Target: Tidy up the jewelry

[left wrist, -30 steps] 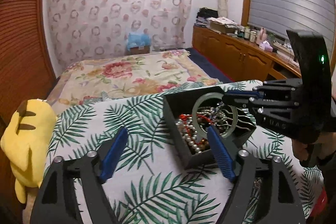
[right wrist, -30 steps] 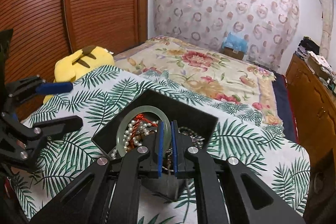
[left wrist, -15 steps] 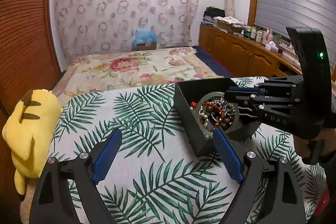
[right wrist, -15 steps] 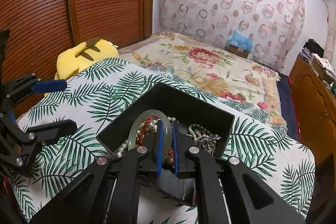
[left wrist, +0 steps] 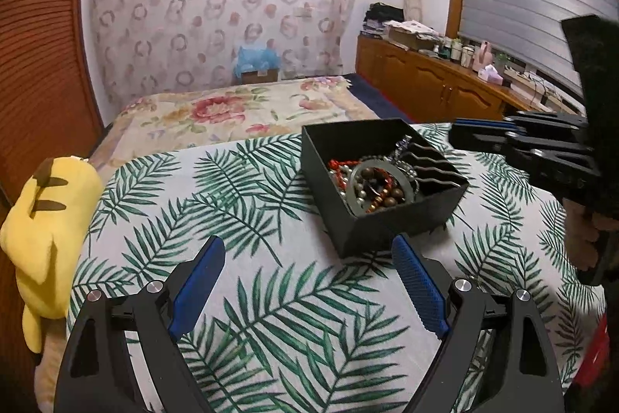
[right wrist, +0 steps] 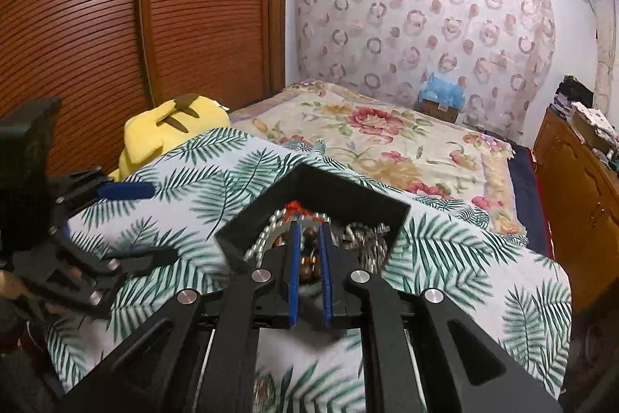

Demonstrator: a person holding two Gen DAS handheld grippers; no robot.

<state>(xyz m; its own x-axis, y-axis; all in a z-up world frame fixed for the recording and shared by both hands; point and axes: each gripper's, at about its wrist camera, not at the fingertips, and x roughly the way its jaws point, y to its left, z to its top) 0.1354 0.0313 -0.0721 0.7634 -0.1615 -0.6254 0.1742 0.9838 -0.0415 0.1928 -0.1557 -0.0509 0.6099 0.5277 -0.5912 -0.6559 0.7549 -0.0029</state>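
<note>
Nearest in the left wrist view, the left gripper (left wrist: 305,281) hangs over the palm-leaf printed cloth (left wrist: 240,297) with its blue-padded fingers (left wrist: 199,287) spread wide and nothing between them. Just beyond its fingertips sits the open black rectangular jewelry box (left wrist: 402,219), resting on the cloth with one corner turned toward the camera. Inside it lies a heap of jewelry: a pale green jade-like bangle (left wrist: 352,190) lying roughly flat on top, brown and white beads (left wrist: 389,196) showing through its ring, a red beaded strand (left wrist: 336,169) at the left, and silver chains (left wrist: 404,146) toward the back. At the box's right side stands a row of wavy black dividers (left wrist: 433,167).

To the right of the box, the right gripper (left wrist: 464,134) hovers at about rim height, clear of the bangle. From the right wrist view, the right gripper's (right wrist: 309,258) blue pads (right wrist: 294,269) stand slightly apart with a narrow gap; beads show through that gap, but the frame is blurred and nothing appears pinched.

At the cloth's left edge a yellow plush toy with brown stripes (left wrist: 42,231) leans against the slatted wooden wardrobe (right wrist: 116,18). Farther back lie the floral bedspread (left wrist: 240,111), a wooden sideboard (left wrist: 425,84) along the right wall, and a ring-patterned curtain (left wrist: 216,6).
</note>
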